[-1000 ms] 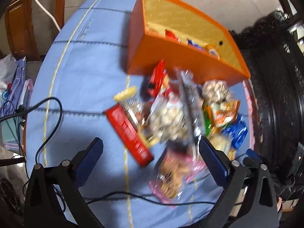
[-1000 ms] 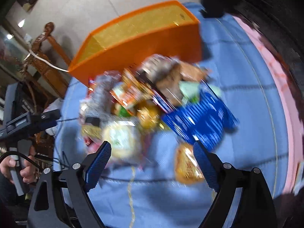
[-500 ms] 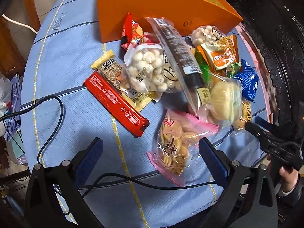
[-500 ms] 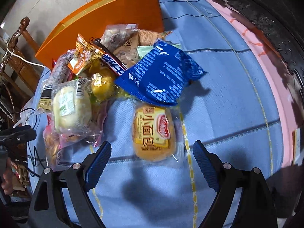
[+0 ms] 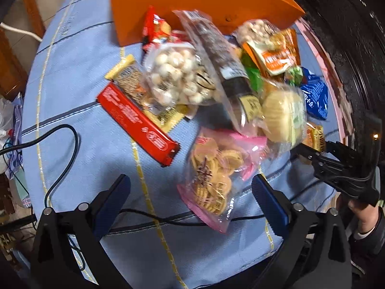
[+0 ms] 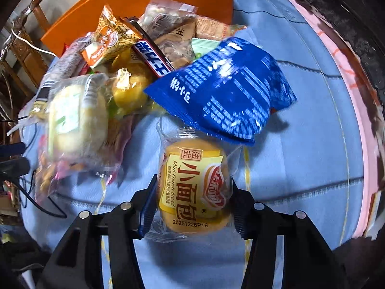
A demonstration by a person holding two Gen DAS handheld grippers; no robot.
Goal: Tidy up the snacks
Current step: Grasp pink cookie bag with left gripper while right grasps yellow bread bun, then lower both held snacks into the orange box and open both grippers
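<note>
Yellow bread packet (image 6: 192, 187) clamped in right tongs (image 6: 192, 200), just closing; left tongs (image 5: 191, 192) apart, empty.

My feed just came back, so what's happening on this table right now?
A person is sorting a pile of snacks on a blue tablecloth beside an orange bin. The right tongs have just been closing, and their pads now press on the sides of a yellow mini French bread packet still lying on the cloth. The left tongs hang open above a pink bag of round biscuits, gripping nothing.
</note>
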